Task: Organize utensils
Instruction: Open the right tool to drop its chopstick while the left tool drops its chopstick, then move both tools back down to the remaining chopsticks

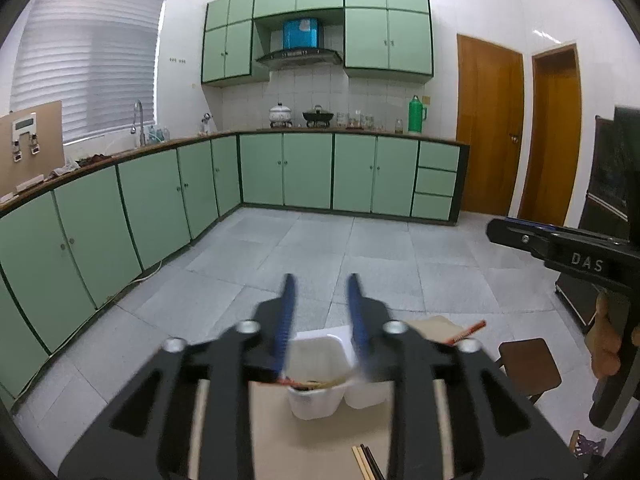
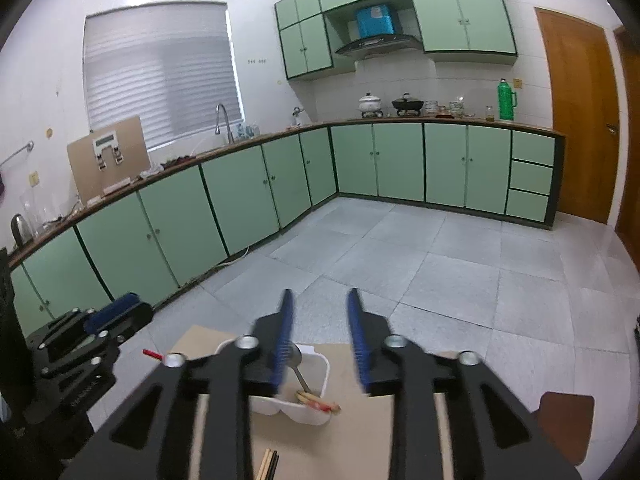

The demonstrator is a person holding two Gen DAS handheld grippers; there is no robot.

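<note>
A green-cabinet kitchen lies beyond the desk [image 2: 360,424]. The white holder [image 2: 316,364], already carrying a spoon [image 2: 298,364], stands ahead; loose chopsticks [image 2: 269,462] lie nearer. Left gripper [image 1: 321,322] and right gripper [image 2: 321,336] have fingers partly apart, empty. Best descend squarely over one chopstick pair before closing.

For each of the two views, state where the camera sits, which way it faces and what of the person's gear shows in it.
Left wrist: sits behind the left tongs, open and empty, facing the green cabinets; the right tongs and a hand show at right.
Right wrist: sits behind the right tongs, open and empty, facing the same way; the left tongs show at left.
Shared: the white organizer bin, chopsticks.
</note>
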